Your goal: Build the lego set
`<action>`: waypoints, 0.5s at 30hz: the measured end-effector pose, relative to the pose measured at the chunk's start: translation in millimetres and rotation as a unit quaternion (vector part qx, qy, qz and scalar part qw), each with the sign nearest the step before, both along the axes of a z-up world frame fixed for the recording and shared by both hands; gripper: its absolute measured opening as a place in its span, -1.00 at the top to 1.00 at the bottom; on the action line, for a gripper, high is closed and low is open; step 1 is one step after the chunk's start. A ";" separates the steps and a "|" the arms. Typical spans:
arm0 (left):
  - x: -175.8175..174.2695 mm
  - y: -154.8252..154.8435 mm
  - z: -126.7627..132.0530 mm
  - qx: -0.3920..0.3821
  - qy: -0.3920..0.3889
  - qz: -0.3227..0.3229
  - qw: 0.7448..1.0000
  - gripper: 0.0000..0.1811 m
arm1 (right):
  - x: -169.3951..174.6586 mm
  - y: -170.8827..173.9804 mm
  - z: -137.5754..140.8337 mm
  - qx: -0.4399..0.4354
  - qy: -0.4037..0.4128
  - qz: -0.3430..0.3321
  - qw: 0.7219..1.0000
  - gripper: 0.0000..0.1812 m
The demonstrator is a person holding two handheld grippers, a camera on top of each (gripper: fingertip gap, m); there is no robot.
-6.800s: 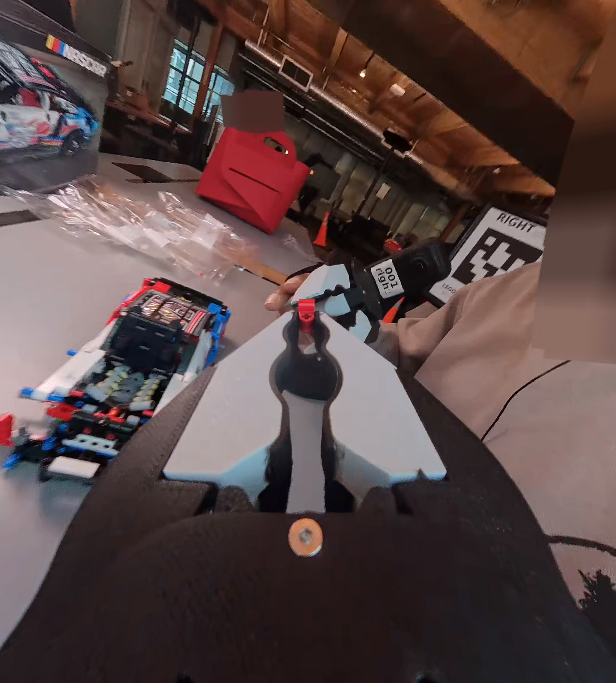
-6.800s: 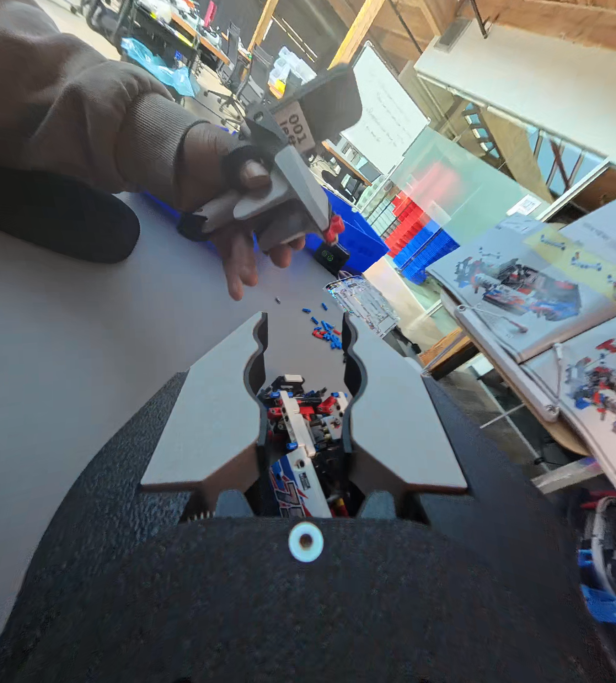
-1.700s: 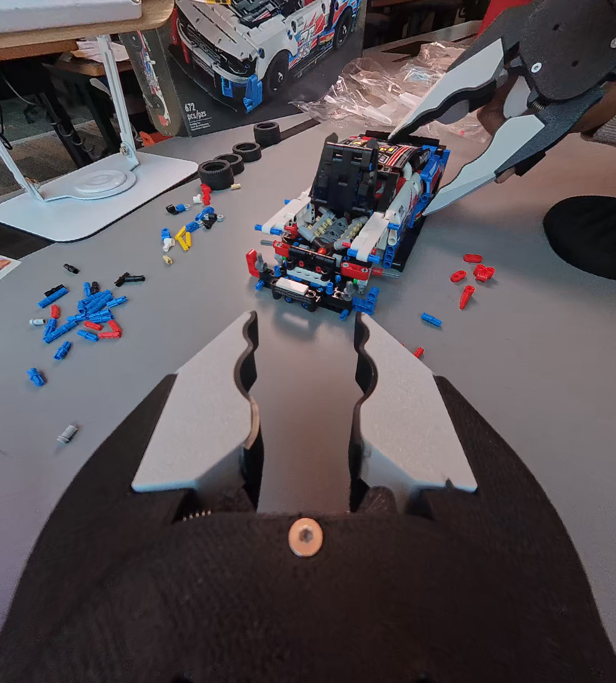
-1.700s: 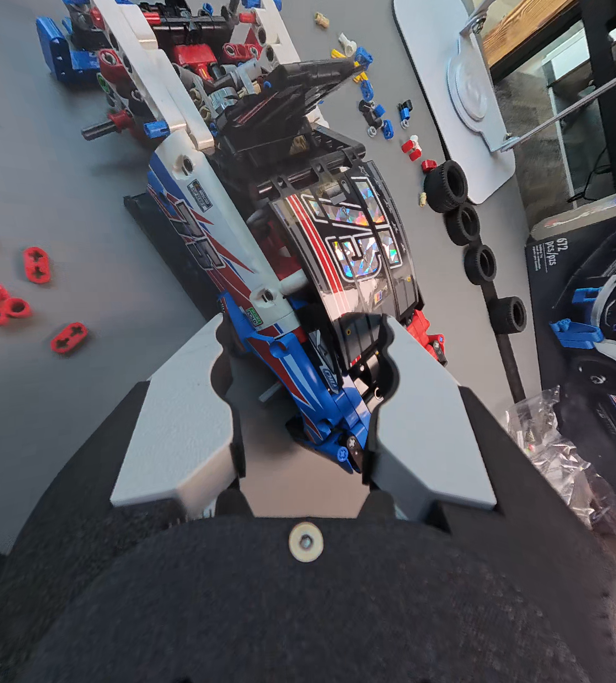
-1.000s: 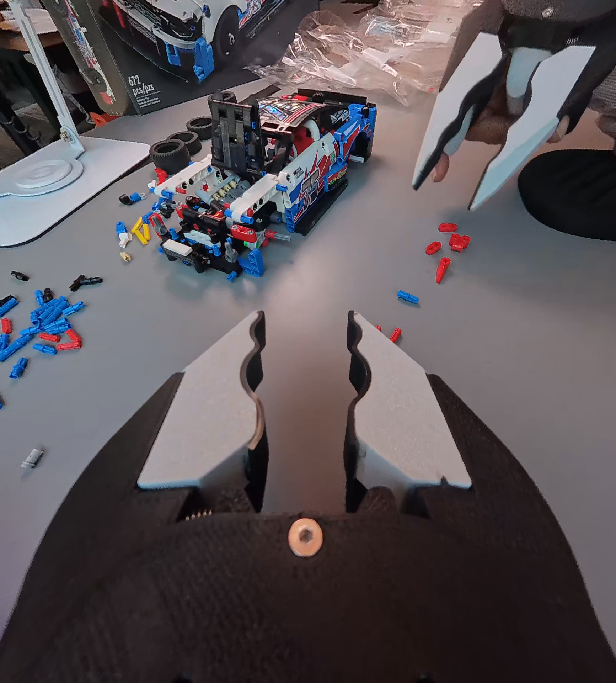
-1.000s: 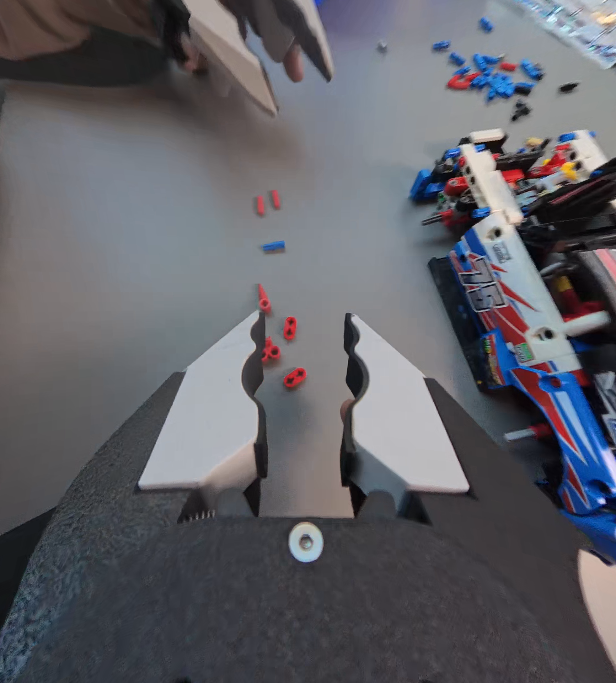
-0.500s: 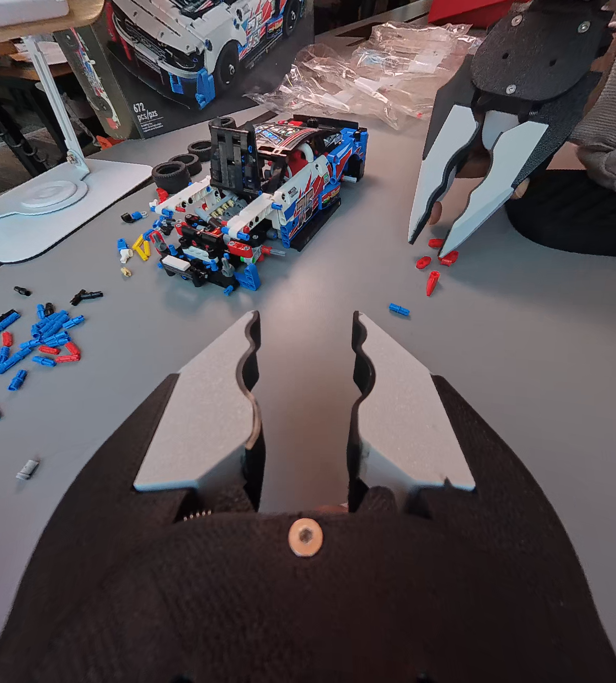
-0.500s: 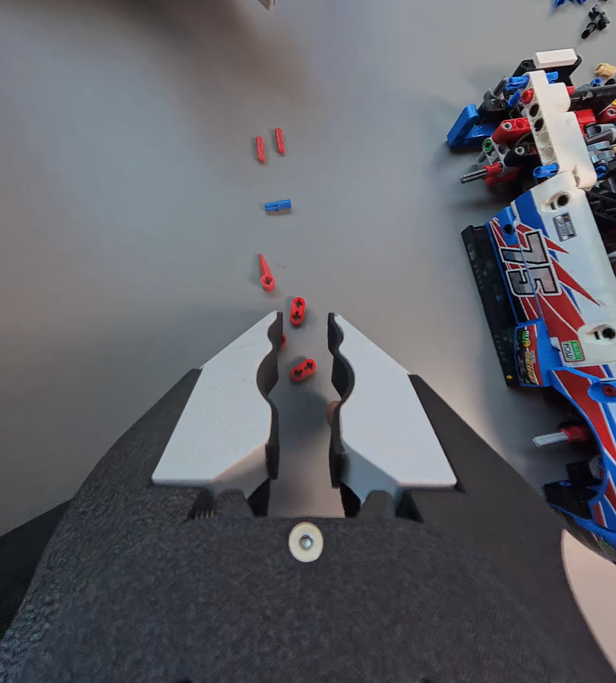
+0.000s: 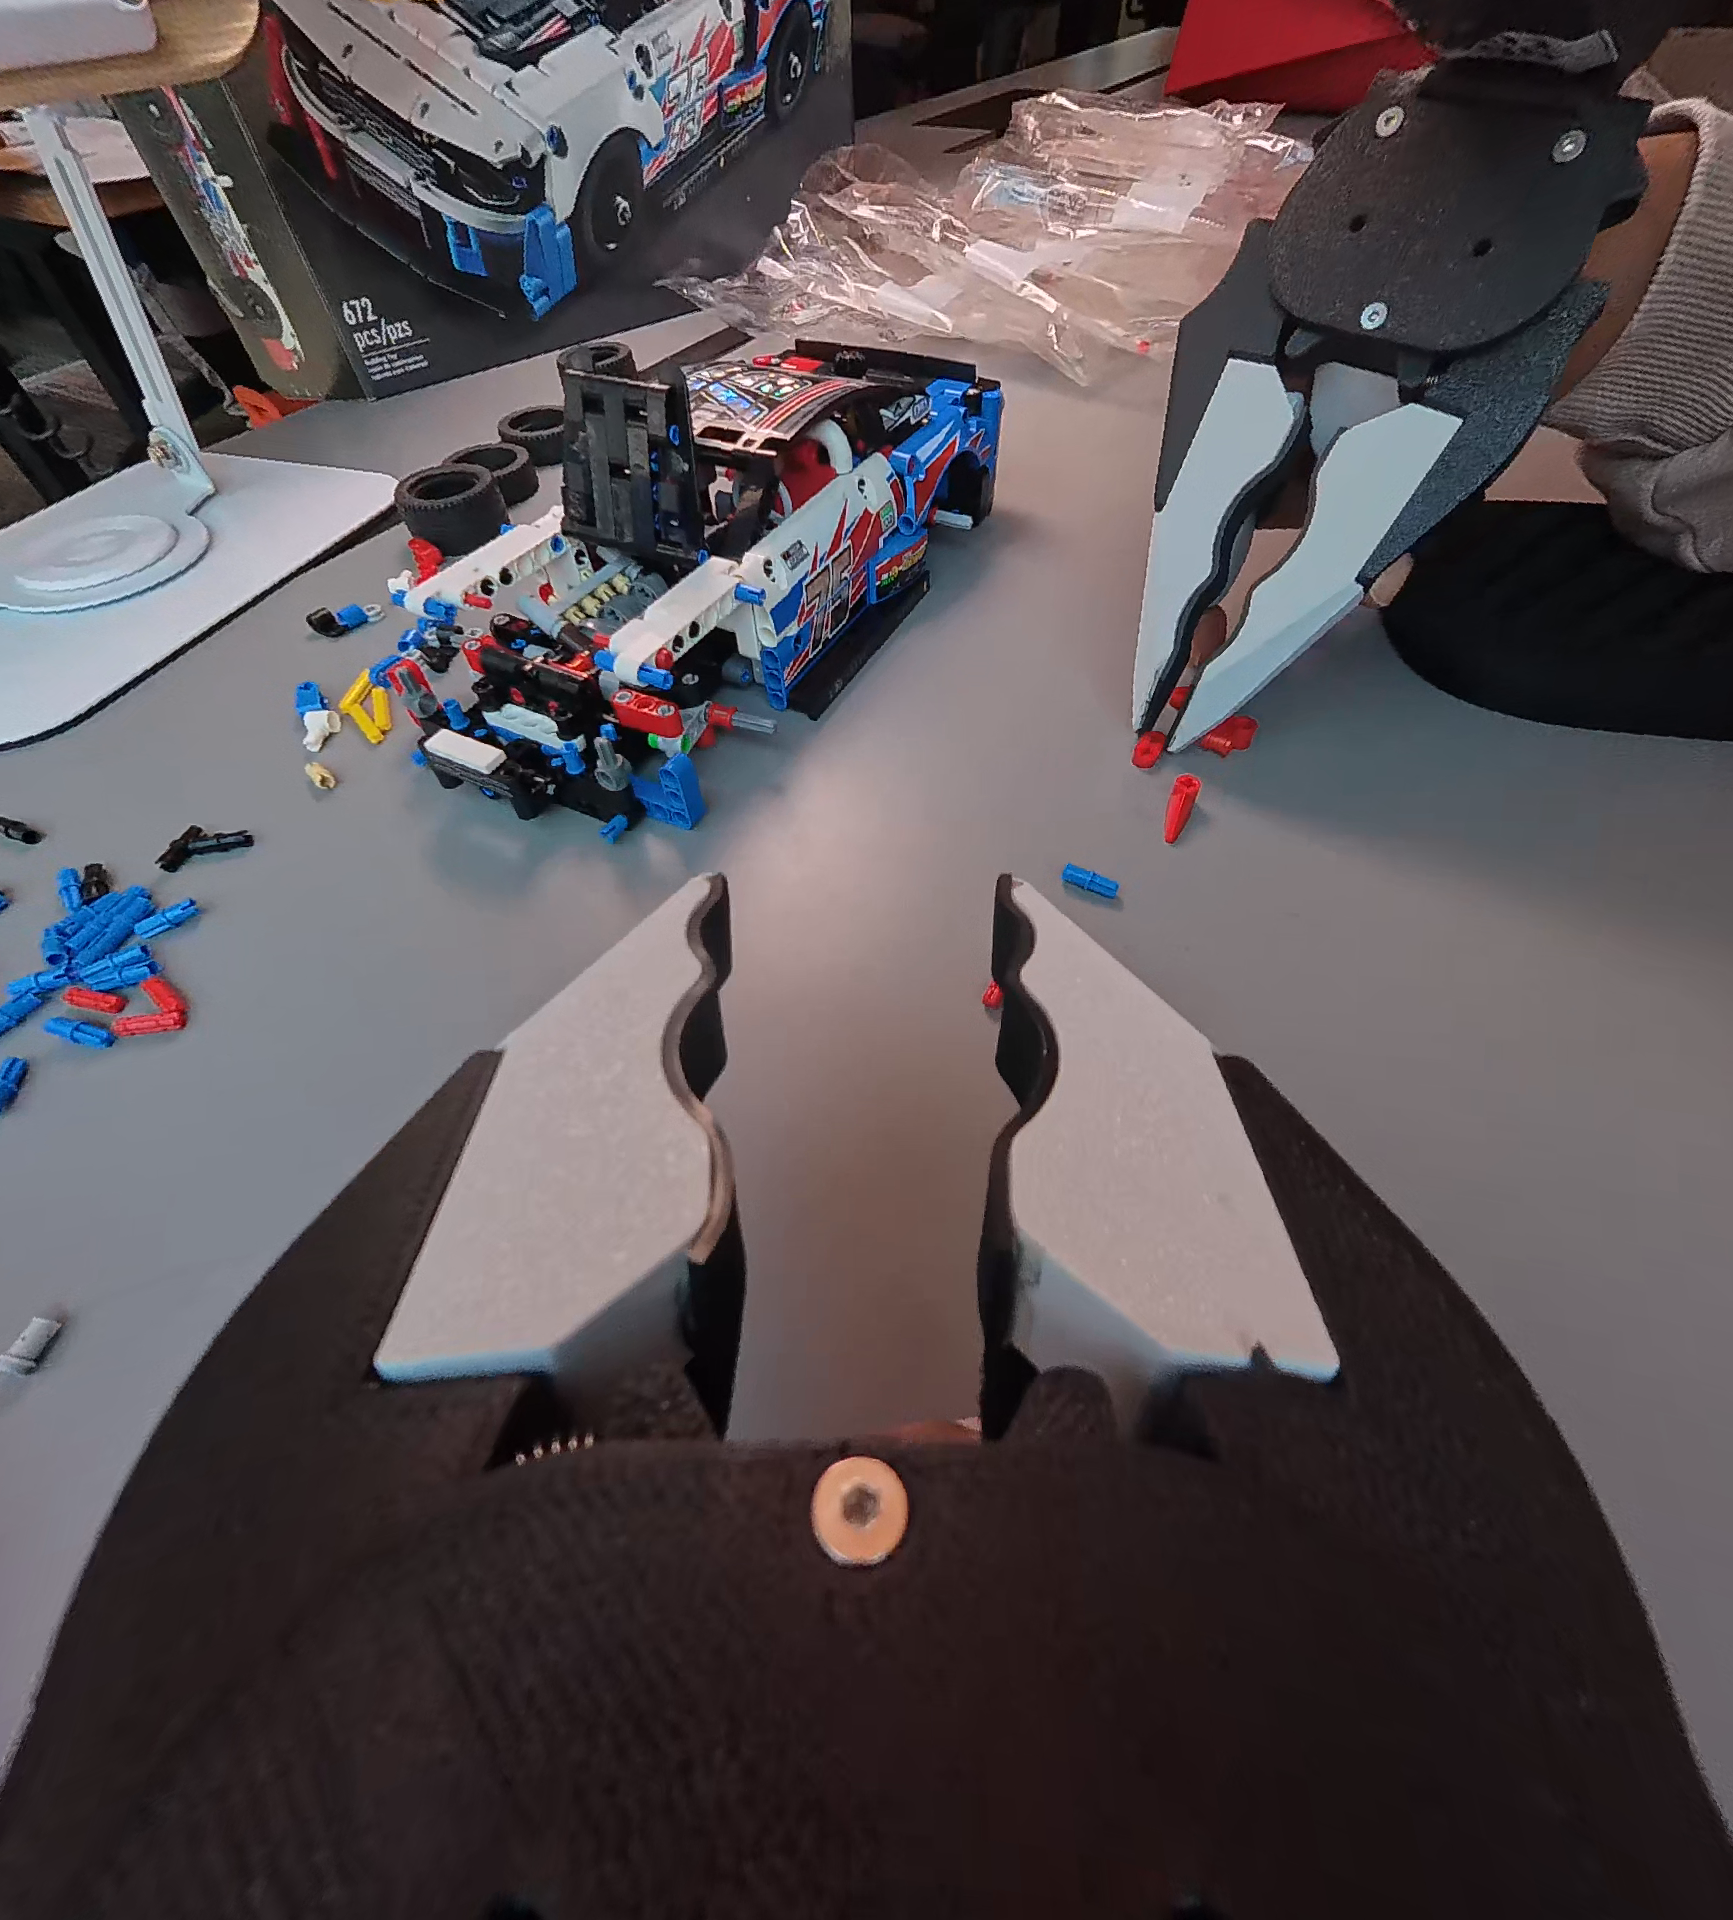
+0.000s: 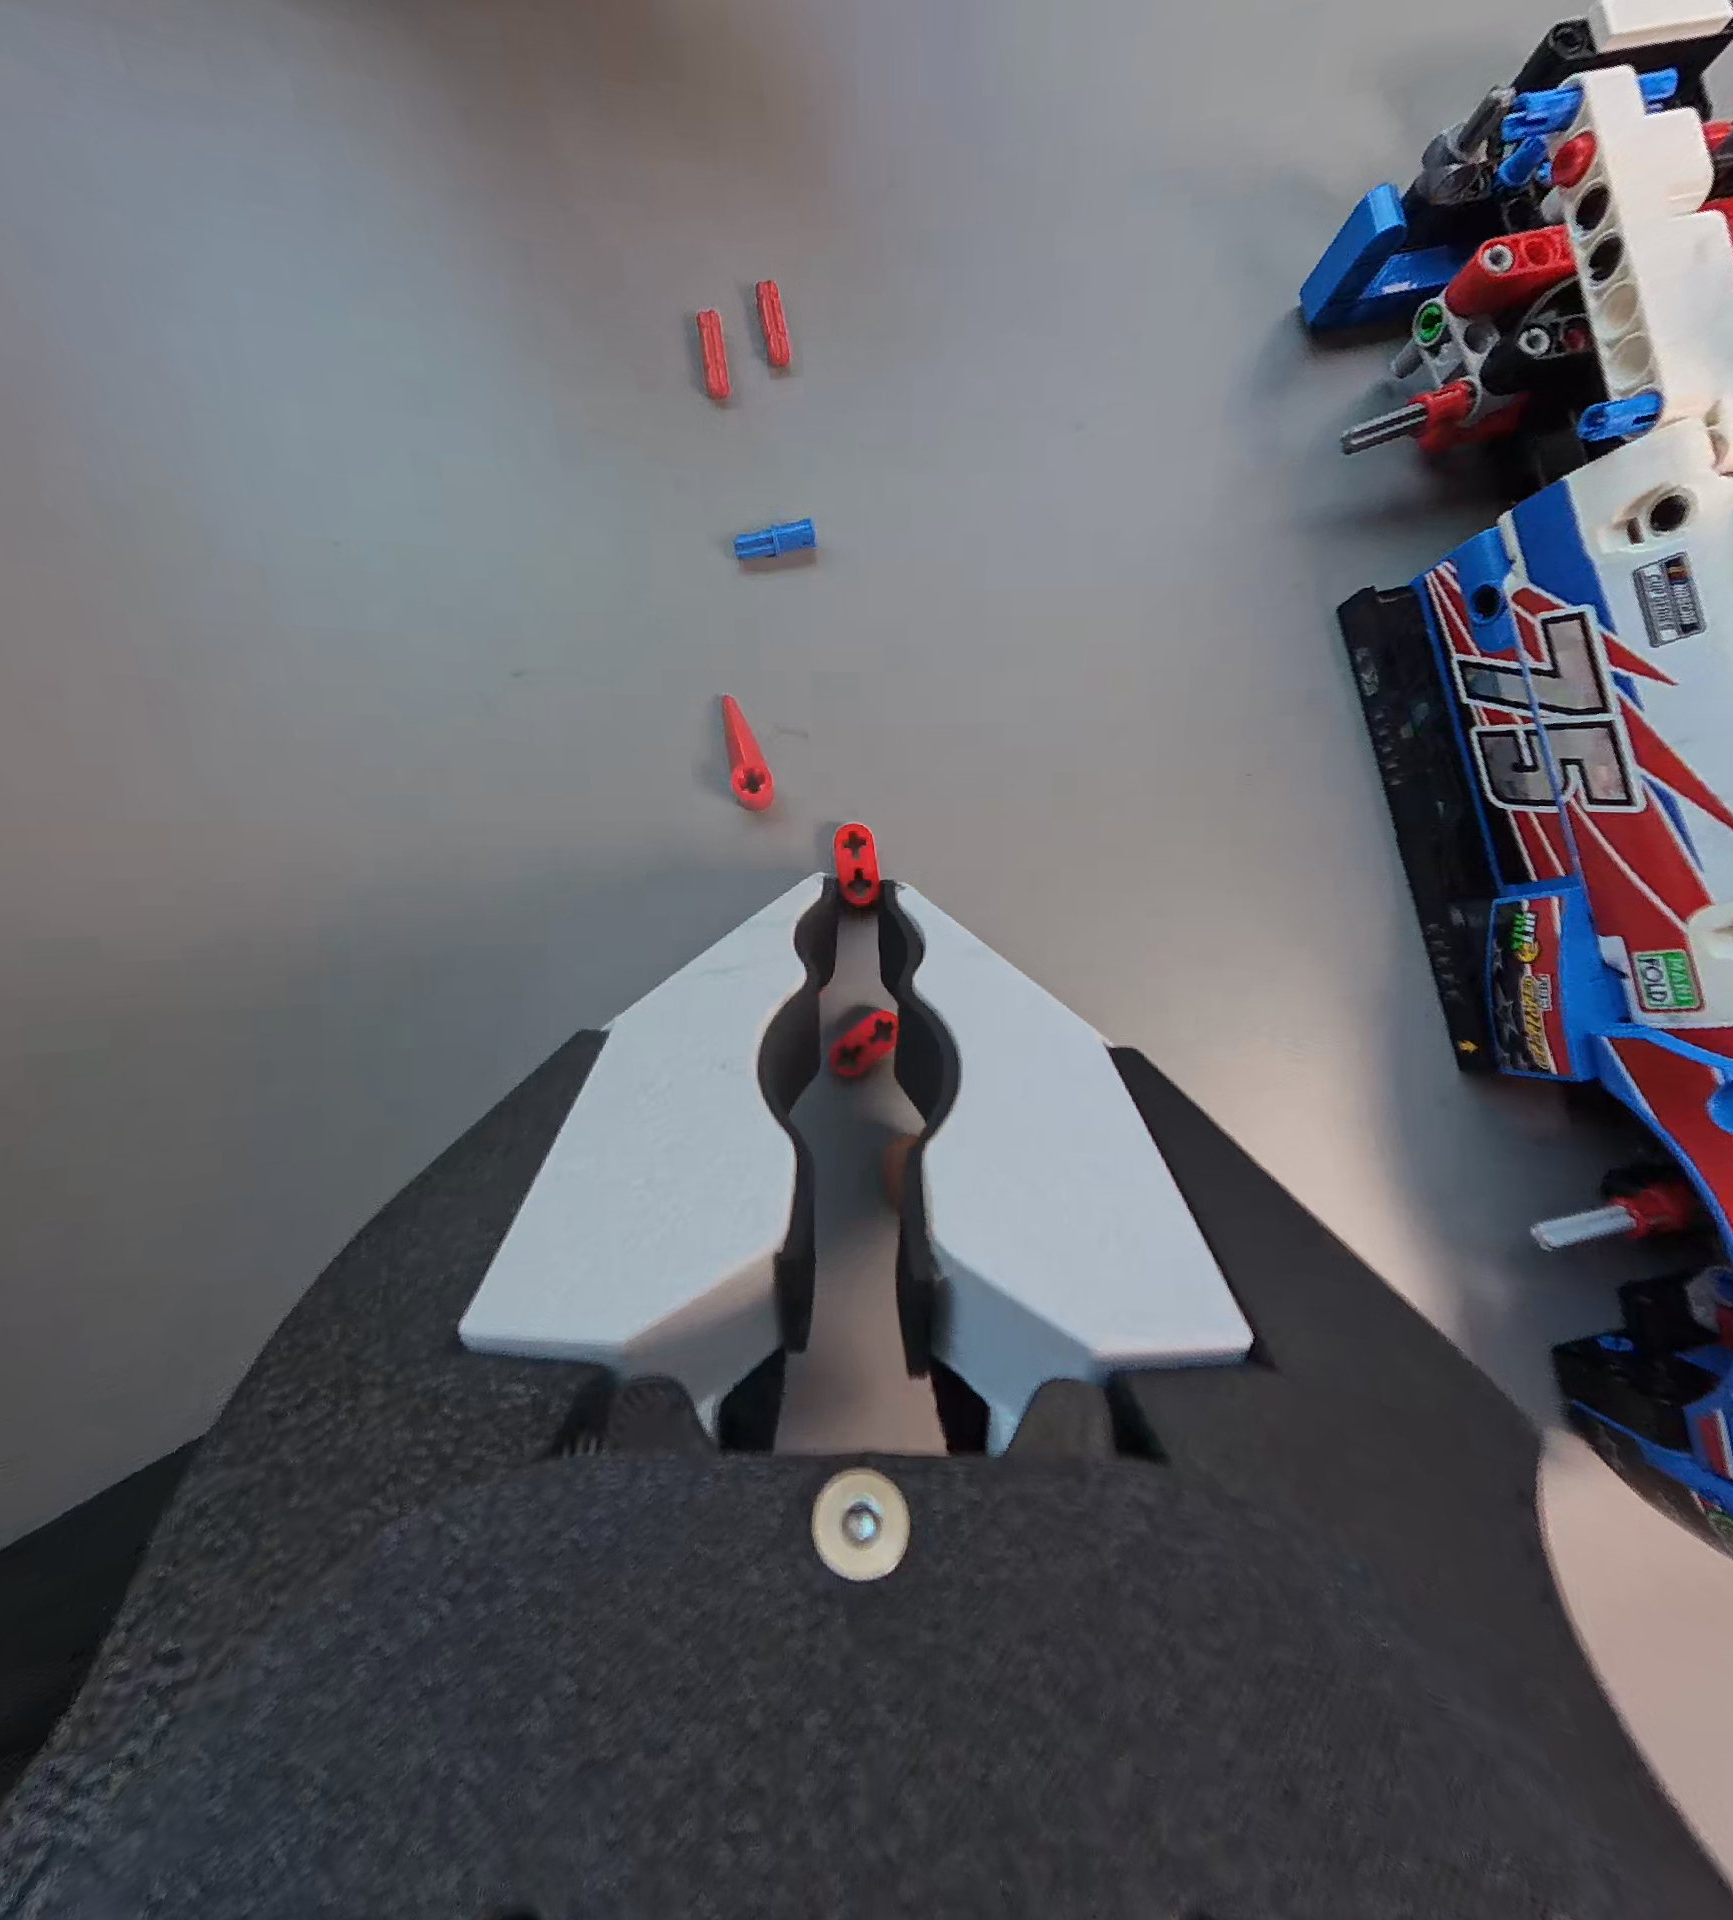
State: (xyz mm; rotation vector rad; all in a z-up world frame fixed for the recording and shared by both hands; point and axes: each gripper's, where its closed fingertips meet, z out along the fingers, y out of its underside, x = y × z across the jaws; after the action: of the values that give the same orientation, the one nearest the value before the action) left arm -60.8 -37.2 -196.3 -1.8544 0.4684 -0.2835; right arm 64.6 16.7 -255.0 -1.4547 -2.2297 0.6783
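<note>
Risk: red two-hole connector (image 10: 857,864) is pinched only at the extreme tips, so it may pivot or flick out on lift; a second red connector (image 10: 863,1040) lies loose on the grey table (image 10: 322,623) under the claw gap and may be dragged.
Left gripper (image 9: 860,904): jaws apart, empty, hovering over bare table.
Lego car (image 9: 696,582): part-built, on the table ahead-left of left gripper, well apart from it.
Right gripper (image 10: 857,883): tips closed on red two-hole connector, at table level.
Neighbours: red cone piece (image 10: 743,753) just beyond the tips; blue pin (image 10: 775,541) farther on.
</note>
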 end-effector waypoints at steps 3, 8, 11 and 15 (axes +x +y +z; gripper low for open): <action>-0.6 0.1 -1.7 -0.001 0.007 0.000 1.000 0.46 | 0.0 -0.2 0.1 0.004 0.002 0.005 1.000 0.95; -1.1 0.0 -0.8 0.000 0.007 0.000 1.000 0.46 | -6.1 -12.3 19.1 -0.014 0.050 0.031 0.998 0.95; 1.1 0.3 -1.7 -0.002 0.005 -0.004 1.000 0.46 | -14.2 -43.2 36.1 -0.034 0.088 0.081 0.992 0.95; 5.6 0.4 -7.4 -0.015 0.015 -0.013 1.000 0.45 | -19.1 -79.4 15.3 -0.001 0.045 0.143 0.989 0.94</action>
State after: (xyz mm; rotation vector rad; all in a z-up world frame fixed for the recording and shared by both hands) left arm -55.2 -36.8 -203.6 -1.8847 0.5132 -0.2816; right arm 45.5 -62.7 -239.7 -1.0900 -2.3901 0.8172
